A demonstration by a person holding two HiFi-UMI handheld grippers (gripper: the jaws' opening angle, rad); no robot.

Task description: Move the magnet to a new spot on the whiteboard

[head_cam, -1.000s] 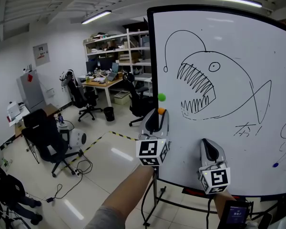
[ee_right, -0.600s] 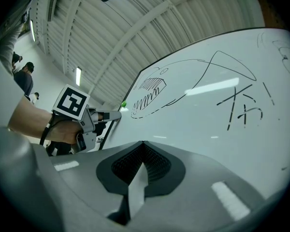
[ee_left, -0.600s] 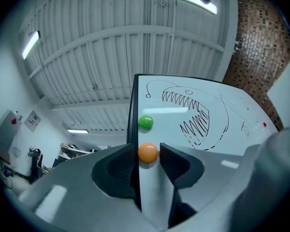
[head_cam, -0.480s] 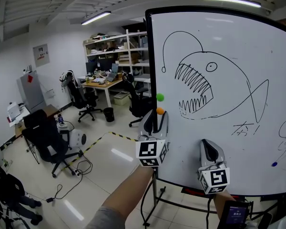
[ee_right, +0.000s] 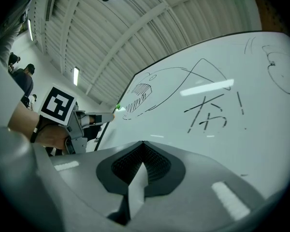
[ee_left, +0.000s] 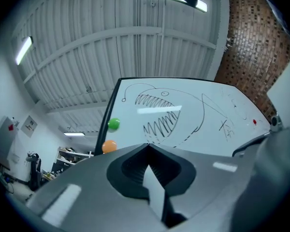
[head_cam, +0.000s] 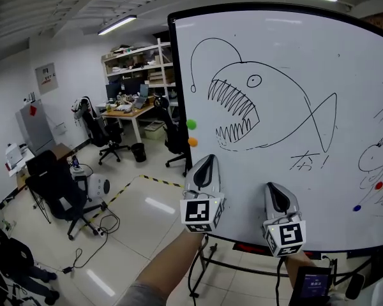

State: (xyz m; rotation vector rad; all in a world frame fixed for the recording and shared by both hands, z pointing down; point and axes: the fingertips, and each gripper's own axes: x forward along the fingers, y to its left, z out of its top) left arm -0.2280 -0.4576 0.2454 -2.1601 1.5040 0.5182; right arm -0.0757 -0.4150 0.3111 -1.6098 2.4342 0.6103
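The whiteboard carries a fish drawing. A green magnet and an orange magnet sit one above the other at its left edge; the same green magnet and orange magnet show in the left gripper view. My left gripper hangs just below and right of the orange magnet, apart from it. Its jaws have just been closing and now stand shut with nothing between them. My right gripper is shut and empty lower on the board's front.
A red magnet and a blue magnet sit at the board's right. The board's stand legs are below. Office chairs, a desk and shelves fill the room at left; cables lie on the floor.
The left gripper's tip, earlier right at the orange magnet, now sits lower and apart from it. The magnet stays on the board. The board has shifted left in the head view.
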